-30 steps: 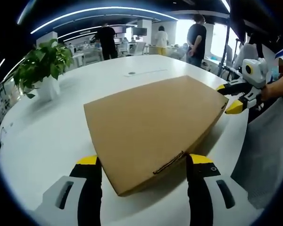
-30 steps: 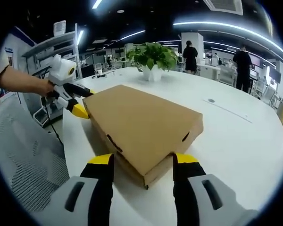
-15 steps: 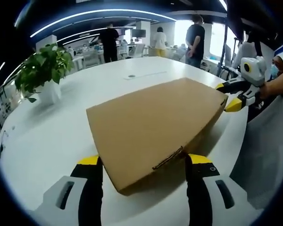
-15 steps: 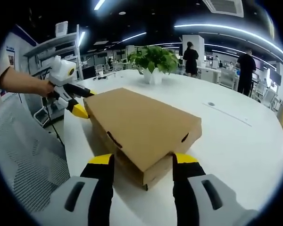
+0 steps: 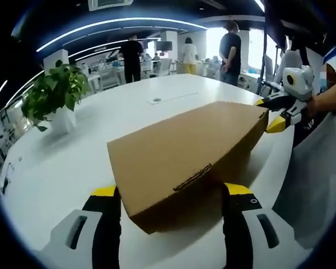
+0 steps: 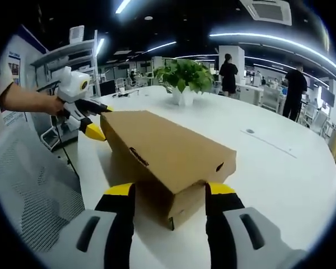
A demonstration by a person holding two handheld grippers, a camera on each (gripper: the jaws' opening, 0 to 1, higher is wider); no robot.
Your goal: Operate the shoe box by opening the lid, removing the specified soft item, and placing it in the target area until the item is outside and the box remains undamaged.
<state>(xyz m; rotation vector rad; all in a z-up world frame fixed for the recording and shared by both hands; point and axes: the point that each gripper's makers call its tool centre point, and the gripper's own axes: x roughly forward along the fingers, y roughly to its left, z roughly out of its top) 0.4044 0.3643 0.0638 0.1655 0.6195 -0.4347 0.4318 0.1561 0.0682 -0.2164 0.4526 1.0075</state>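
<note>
A brown cardboard box (image 5: pixel 185 157) sits on a white table (image 5: pixel 73 168), its lid (image 6: pixel 168 148) tilted up along one side. The left tool (image 5: pixel 171 193) and right tool (image 6: pixel 168 190) each stand wide at opposite ends, jaws flanking the corners. A potted plant (image 6: pixel 185 75) stands far behind.
</note>
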